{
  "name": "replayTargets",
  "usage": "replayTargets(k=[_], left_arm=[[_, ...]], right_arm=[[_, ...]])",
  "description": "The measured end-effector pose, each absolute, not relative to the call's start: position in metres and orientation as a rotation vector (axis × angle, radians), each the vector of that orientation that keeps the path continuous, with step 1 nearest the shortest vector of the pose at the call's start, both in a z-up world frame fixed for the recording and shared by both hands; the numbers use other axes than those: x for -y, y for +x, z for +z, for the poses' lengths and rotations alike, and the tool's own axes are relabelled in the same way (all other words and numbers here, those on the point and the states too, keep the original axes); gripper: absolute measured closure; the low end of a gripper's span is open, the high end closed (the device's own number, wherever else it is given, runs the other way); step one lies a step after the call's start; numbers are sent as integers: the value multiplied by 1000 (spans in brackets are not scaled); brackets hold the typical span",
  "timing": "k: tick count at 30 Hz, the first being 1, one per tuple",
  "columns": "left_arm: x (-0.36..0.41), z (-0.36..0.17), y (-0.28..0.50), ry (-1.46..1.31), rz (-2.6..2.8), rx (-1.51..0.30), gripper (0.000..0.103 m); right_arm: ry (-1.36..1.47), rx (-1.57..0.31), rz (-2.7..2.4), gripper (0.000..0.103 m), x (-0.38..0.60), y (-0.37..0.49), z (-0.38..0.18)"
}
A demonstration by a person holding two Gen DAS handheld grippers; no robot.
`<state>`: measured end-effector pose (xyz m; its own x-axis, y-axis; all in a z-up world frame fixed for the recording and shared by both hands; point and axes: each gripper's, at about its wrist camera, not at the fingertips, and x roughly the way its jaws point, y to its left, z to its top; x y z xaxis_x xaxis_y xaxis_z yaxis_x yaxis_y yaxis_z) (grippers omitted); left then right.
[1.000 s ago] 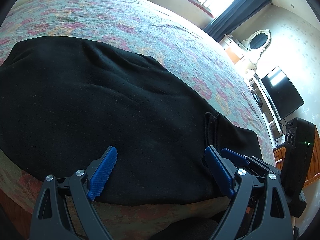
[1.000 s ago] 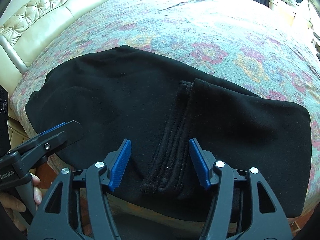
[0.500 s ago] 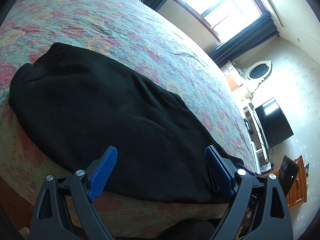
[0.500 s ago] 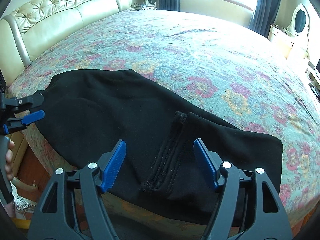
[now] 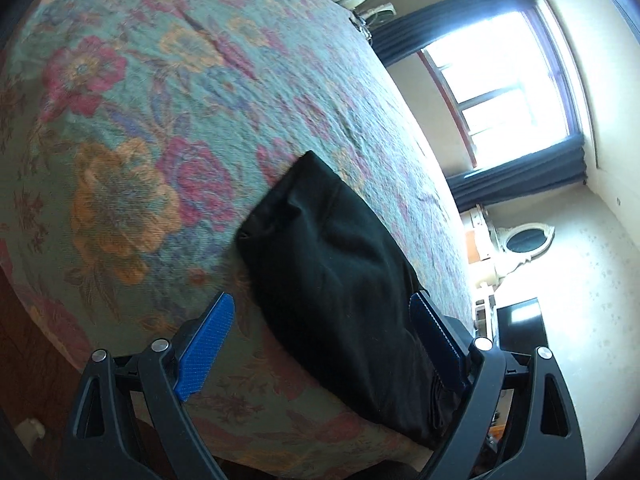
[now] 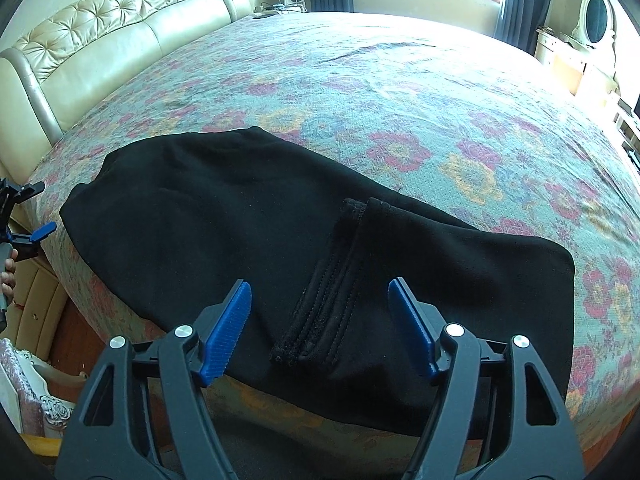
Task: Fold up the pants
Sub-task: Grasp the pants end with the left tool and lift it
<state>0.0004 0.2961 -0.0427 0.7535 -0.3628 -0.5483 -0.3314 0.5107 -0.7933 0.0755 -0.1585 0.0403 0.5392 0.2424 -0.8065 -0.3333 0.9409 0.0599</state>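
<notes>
The black pants (image 6: 280, 240) lie folded along the near edge of the floral bedspread (image 6: 400, 92), with the leg cuffs (image 6: 320, 320) resting on top near the middle. My right gripper (image 6: 320, 328) is open and empty, hovering just above the cuffs at the bed's edge. My left gripper (image 5: 320, 344) is open and empty beyond the left end of the pants (image 5: 340, 280), looking along them; it also shows at the far left of the right wrist view (image 6: 24, 216).
A cream tufted headboard (image 6: 120, 52) stands at the left. A window with dark curtains (image 5: 516, 60), a dresser with an oval mirror (image 5: 524, 240) and a television (image 5: 520, 328) are across the room. A wooden bedside cabinet (image 6: 44, 312) sits below the left corner.
My left gripper has pulled away to the left, off the pants, and turned to look along them. My right gripper has drawn back and risen slightly. Both stayed open.
</notes>
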Motion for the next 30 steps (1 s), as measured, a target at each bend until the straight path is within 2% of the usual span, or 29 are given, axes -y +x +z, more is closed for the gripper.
replayTargets(k=[13,15,17,20,21,23,25,30], left_arm=[[-284,-72,33,-1128,-71,-759,15],[-288,-76,37,-1152,-60,-752,15],[-289,-75,41,-1171,-45,-753,15],[-284,-71,46,-1134,-28,-781,16],[-281,-69,49,-1095,-14,-801,22],[-280,-70,53,-1012,41,-865,67],[-283,-78,52,-1062,25,-860,78],[-284,-75,38,-1143,7,-777,84]], right_arm=[[-100,-986,351,31,149,76,28],[-93,-991,349,30,151,77,26],[-80,-994,345,23,154,78,25],[-63,-1000,341,23,159,78,22],[-56,-1002,342,23,160,78,21],[-51,-1001,342,23,163,78,21],[-48,-999,339,23,165,77,21],[-27,-994,319,23,180,76,22]])
